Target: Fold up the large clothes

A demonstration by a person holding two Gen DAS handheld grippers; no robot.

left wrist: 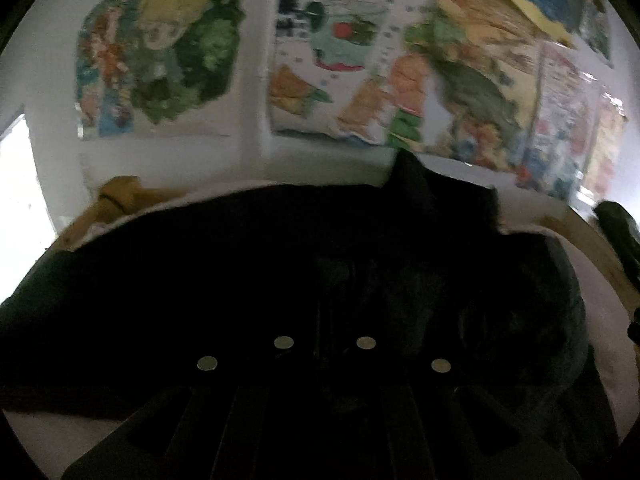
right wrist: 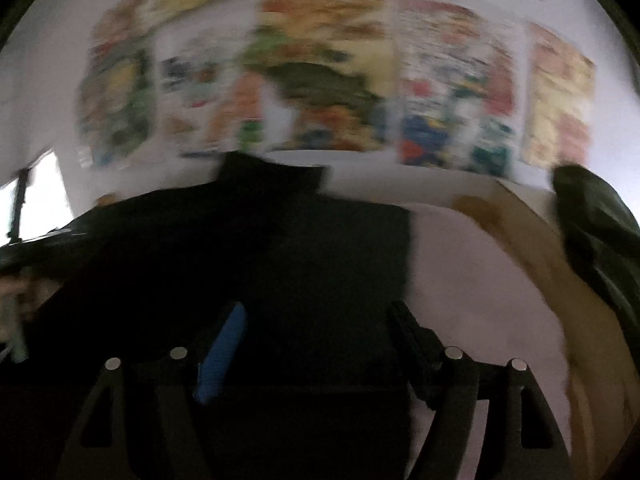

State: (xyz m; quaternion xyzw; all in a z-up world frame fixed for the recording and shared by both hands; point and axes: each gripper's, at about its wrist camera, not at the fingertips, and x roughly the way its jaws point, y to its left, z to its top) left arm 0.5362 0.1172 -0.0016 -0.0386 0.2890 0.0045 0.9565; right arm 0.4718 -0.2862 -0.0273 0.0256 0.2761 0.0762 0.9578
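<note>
1. A black garment [left wrist: 248,272] lies spread on a white, wood-rimmed surface [right wrist: 472,264]; whether that is a desk or a bed cannot be told.
2. In the right wrist view the garment [right wrist: 248,264] runs lengthwise from 6 o'clock toward 12, and a narrow end of it reaches up at 12 toward the wall.
3. The left claw [left wrist: 324,344] is closed, its dark fingers together at 6 o'clock; whether cloth is pinched between them is too dark to tell.
4. The right claw [right wrist: 316,344] stands wide, one blue-padded finger [right wrist: 224,352] over the garment and nothing between the fingers.
5. Colourful posters [left wrist: 340,64] cover the wall at 12 o'clock.
6. A dark green item [right wrist: 592,232] sits on the rim at 3 o'clock.
</note>
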